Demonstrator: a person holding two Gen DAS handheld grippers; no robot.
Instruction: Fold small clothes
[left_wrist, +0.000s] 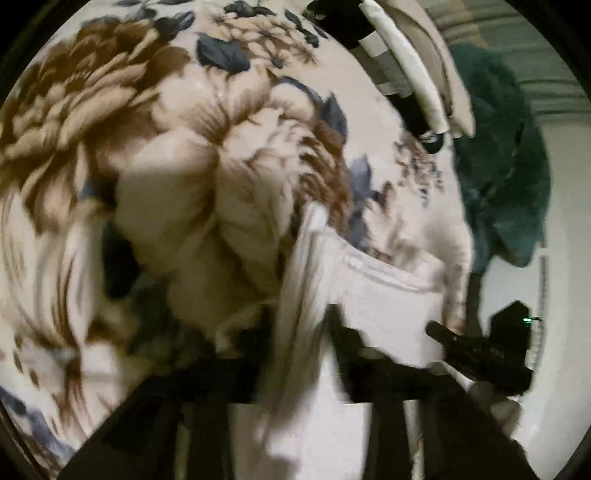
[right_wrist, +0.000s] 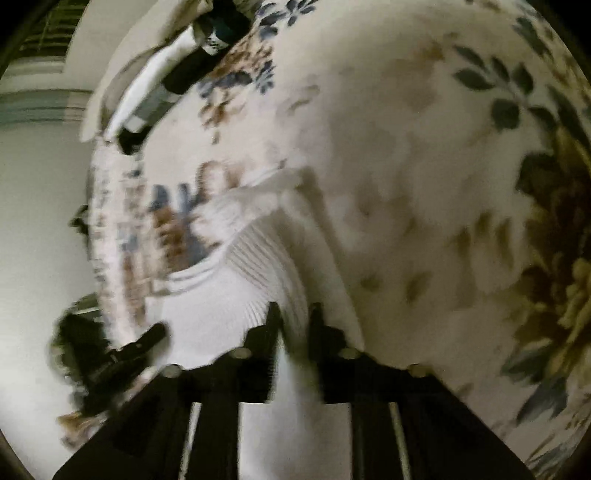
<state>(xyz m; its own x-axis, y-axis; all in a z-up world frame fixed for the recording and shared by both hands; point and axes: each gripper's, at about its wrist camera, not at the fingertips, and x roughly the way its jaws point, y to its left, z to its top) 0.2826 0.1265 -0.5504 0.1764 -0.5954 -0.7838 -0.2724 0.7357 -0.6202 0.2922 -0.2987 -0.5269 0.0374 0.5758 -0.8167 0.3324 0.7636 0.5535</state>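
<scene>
A small white ribbed garment (left_wrist: 373, 291) hangs lifted above a floral bedspread (left_wrist: 147, 129). My left gripper (left_wrist: 295, 328) is shut on one edge of it. My right gripper (right_wrist: 295, 314) is shut on another edge of the same garment (right_wrist: 236, 306), whose ribbed cloth runs up between its fingers. The right gripper shows at the lower right of the left wrist view (left_wrist: 476, 354). The left gripper shows at the lower left of the right wrist view (right_wrist: 136, 347). Both views are blurred by motion.
The bedspread (right_wrist: 424, 166) fills both views. A stack of folded clothes (left_wrist: 406, 66) in white, beige and black lies at the far edge of the bed, also in the right wrist view (right_wrist: 159, 85). A dark teal fuzzy cloth (left_wrist: 506, 166) hangs beyond the bed's edge.
</scene>
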